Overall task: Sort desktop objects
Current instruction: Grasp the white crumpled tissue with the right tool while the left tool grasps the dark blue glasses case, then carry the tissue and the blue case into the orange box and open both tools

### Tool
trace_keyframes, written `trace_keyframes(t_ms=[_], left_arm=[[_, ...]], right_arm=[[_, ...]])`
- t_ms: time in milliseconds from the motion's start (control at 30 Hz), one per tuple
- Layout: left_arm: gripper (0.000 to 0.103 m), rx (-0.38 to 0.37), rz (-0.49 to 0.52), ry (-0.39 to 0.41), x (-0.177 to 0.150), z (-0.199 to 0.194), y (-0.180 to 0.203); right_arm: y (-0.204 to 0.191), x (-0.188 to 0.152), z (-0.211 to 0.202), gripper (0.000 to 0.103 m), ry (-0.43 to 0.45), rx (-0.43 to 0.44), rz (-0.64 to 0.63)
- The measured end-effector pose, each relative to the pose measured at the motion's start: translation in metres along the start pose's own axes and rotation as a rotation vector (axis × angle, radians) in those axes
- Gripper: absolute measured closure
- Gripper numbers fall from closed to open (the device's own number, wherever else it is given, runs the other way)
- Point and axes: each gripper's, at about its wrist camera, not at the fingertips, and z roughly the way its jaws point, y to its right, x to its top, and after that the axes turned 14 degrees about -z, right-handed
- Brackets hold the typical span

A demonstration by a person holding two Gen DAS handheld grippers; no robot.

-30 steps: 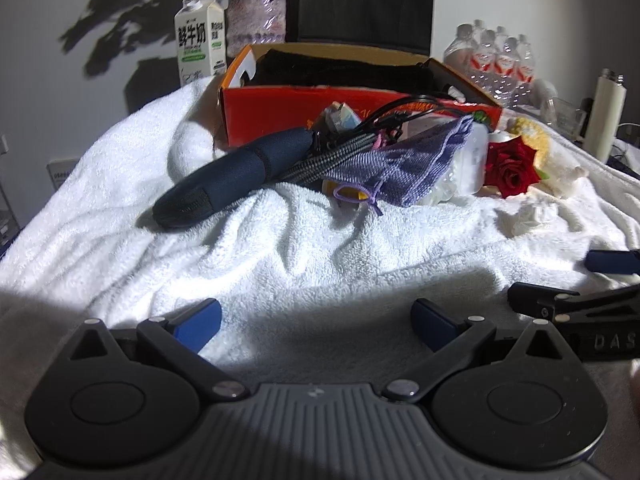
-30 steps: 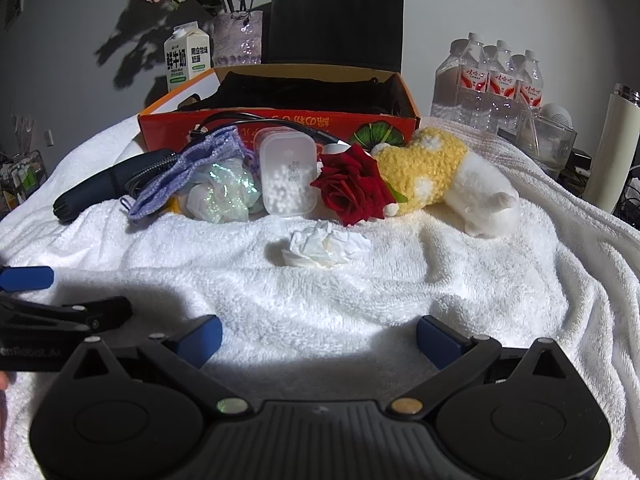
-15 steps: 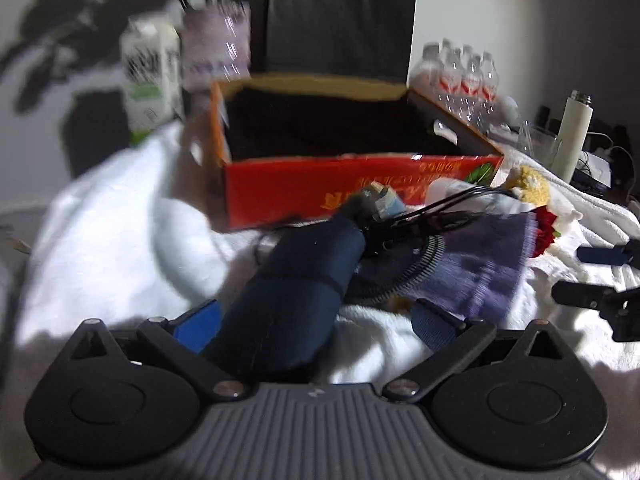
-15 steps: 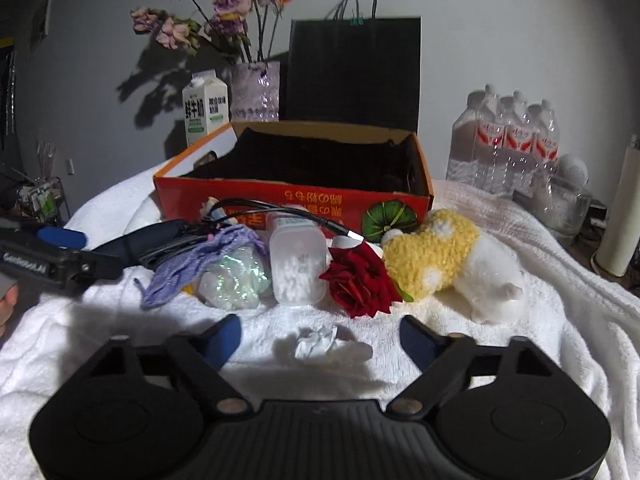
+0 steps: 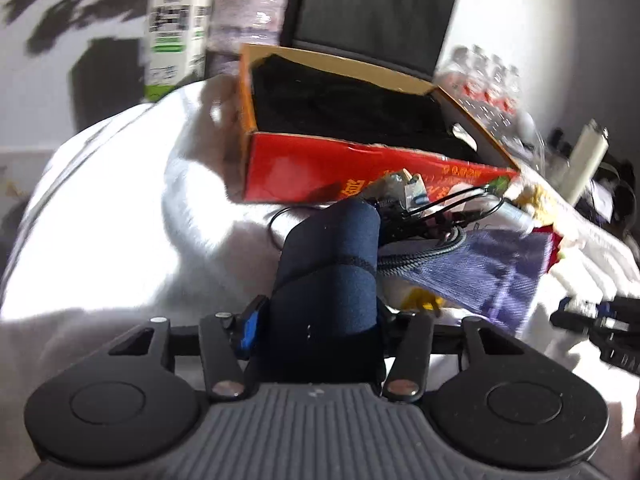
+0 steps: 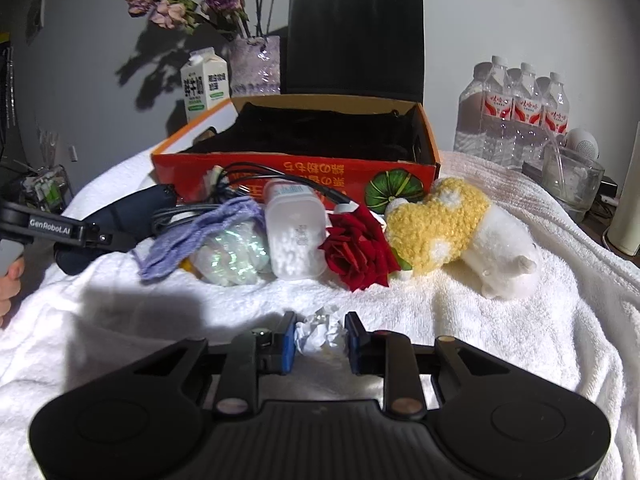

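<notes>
**Both grippers closed on their objects**

In my left wrist view, the left gripper (image 5: 316, 332) has its jaws closed around a dark blue folded umbrella (image 5: 332, 276). The umbrella fills the centre of the frame and points up toward the orange-red box (image 5: 320, 168), which sits in the upper middle with a black lining inside. To the right of the umbrella lies a purple knit pouch (image 5: 492, 268), with black cables (image 5: 452, 204) just above it. This view is blurred, so I cannot read finer details.

In my right wrist view, the right gripper (image 6: 320, 340) has its jaws closed on a crumpled white tissue (image 6: 320, 330) at the lower centre, on the white towel (image 6: 500, 340) that covers the desk. Behind it, in the middle of the frame, I see in a row an iridescent wrapper (image 6: 232, 252), a white plastic container (image 6: 296, 232), a red rose (image 6: 358, 248) and a yellow and white plush toy (image 6: 460, 228). The left gripper shows at the left edge, holding the umbrella. A milk carton (image 6: 204, 84) and a vase of flowers (image 6: 254, 64) stand behind the box, and water bottles (image 6: 516, 112) are at the right.
</notes>
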Motion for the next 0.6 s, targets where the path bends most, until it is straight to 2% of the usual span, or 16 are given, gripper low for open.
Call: trace_keyframes(t_ms=[67, 167, 200, 367, 467, 600], left_arm=[[0.059, 0.016, -0.008, 0.052, -0.011, -0.025, 0.009], [0.060, -0.015, -0.029, 0.102, -0.040, -0.061, 0.024], [0.063, -0.023, -0.029, 0.115, -0.052, -0.072, 0.031], [0.073, -0.095, -0.125, 0.107, -0.092, -0.109, 0.049], [0.074, -0.088, -0.089, 0.135, -0.099, -0.121, 0.060], [0.074, -0.103, -0.085, 0.165, -0.078, -0.134, 0.066]], right_arm=[[-0.004, -0.002, -0.013, 0.080, 0.014, -0.001, -0.012], [-0.011, -0.009, -0.039, 0.080, 0.044, 0.005, -0.022], [-0.014, -0.011, -0.048, 0.080, 0.051, 0.014, -0.023], [-0.027, -0.022, -0.086, 0.080, 0.078, 0.023, -0.060], [-0.026, -0.024, -0.104, 0.081, 0.113, 0.025, -0.063], [-0.014, -0.021, -0.116, 0.081, 0.139, 0.013, -0.036]])
